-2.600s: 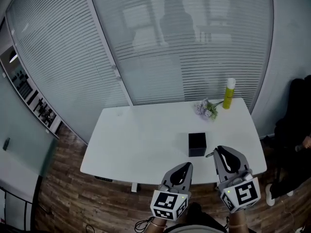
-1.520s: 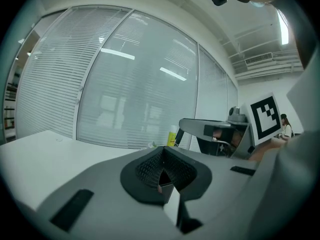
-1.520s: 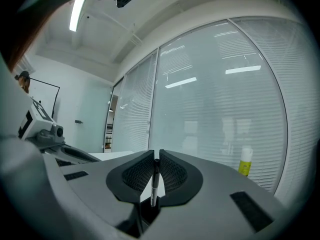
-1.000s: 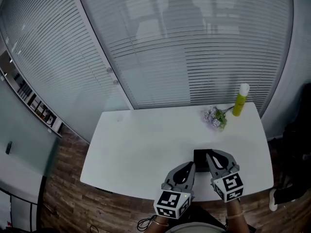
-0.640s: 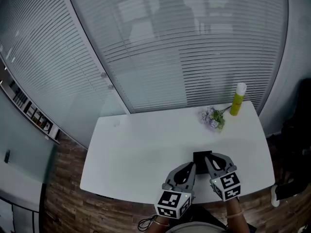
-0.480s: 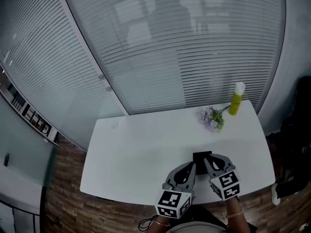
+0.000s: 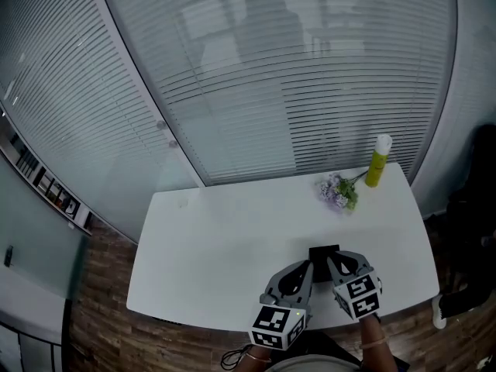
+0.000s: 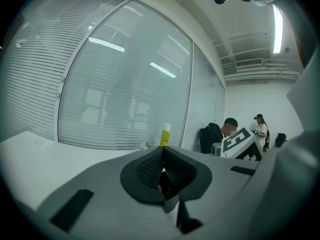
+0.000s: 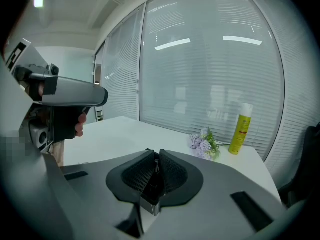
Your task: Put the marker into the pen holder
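My right fingers (image 9: 134, 176) are clenched on the marker (image 9: 156, 173), apparently right over the black pen holder (image 7: 322, 251) at the desk's (image 7: 232, 223) lower right. My left fingers (image 8: 146, 168) are closed, holding nothing visible. Lowering and release remain.

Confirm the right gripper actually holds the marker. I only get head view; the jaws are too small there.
Observer: Yes. Right gripper view shows the right gripper shut on a thin dark marker, which stands between its jaws.
Operator: Left one?
Observer: The left gripper has its jaws together, nothing in them.
Operator: Lined up with the holder?
Observer: Seems so: right gripper view shows a box edge, likely the pen holder, directly below the jaws.
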Demonstrator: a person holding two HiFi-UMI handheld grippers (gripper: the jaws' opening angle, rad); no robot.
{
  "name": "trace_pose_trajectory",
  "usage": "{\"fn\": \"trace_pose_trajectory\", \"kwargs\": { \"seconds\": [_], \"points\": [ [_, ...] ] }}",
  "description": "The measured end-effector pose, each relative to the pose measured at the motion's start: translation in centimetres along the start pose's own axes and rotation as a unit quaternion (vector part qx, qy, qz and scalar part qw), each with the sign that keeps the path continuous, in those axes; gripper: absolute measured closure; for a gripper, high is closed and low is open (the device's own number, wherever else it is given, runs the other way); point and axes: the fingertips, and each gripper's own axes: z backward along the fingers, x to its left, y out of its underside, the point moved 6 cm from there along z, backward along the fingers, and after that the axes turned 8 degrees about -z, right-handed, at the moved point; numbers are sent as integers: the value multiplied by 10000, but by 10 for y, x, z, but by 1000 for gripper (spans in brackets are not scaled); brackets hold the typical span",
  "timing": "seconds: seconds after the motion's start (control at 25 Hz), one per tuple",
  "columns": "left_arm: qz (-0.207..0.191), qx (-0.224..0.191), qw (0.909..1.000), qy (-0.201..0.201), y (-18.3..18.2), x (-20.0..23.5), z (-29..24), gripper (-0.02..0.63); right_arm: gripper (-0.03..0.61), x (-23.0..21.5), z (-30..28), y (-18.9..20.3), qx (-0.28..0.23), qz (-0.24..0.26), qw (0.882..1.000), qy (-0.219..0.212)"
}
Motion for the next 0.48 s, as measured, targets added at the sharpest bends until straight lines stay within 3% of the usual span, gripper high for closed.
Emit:
{"fn": "trace_pose_trajectory", "kwargs": {
  "seconds": [0.48],
  "points": [
    [2,26,10000,-1,3,4,-3,595,515,-4,-10,8,298,130,9992,231]
  ]
}}
